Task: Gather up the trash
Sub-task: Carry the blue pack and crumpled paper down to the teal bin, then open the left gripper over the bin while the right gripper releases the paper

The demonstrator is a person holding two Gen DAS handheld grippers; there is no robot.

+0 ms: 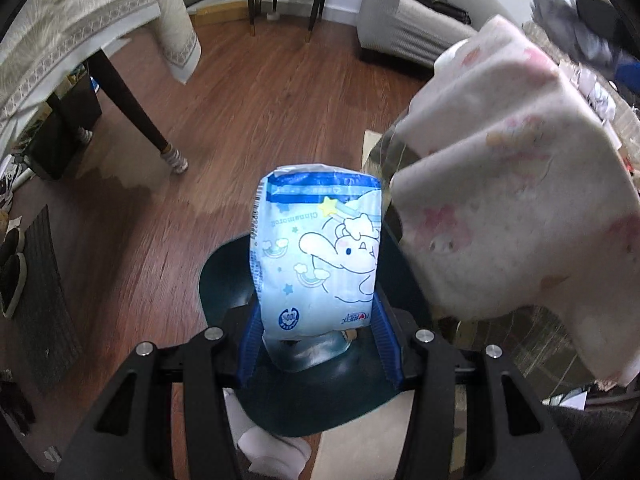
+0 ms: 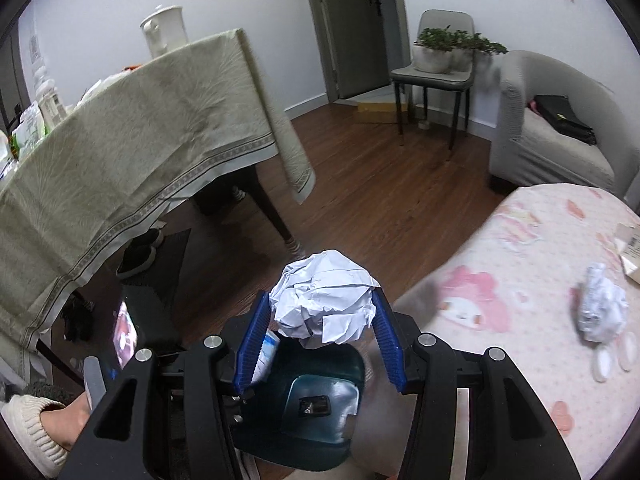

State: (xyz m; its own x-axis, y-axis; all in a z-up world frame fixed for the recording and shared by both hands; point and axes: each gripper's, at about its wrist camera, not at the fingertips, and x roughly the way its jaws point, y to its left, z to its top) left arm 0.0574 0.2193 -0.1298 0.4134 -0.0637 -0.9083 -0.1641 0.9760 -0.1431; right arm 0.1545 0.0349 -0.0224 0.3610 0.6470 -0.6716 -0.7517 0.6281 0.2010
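In the left wrist view my left gripper (image 1: 316, 332) is shut on a light blue cartoon-printed tissue pack (image 1: 316, 252), held upright over a dark green trash bin (image 1: 224, 276) on the floor. In the right wrist view my right gripper (image 2: 320, 316) is shut on a crumpled white paper ball (image 2: 324, 300), held above the same bin (image 2: 316, 404), with the blue pack (image 2: 269, 350) showing just beside its left finger. A second crumpled paper ball (image 2: 602, 308) lies on the pink blanket (image 2: 520, 280) to the right.
A table with a beige cloth (image 2: 132, 148) and dark legs stands at left over the wood floor (image 2: 380, 200). A grey chair with plants (image 2: 436, 68) and a grey armchair (image 2: 552, 128) stand at the back. A carton (image 2: 632, 252) lies on the blanket's far right.
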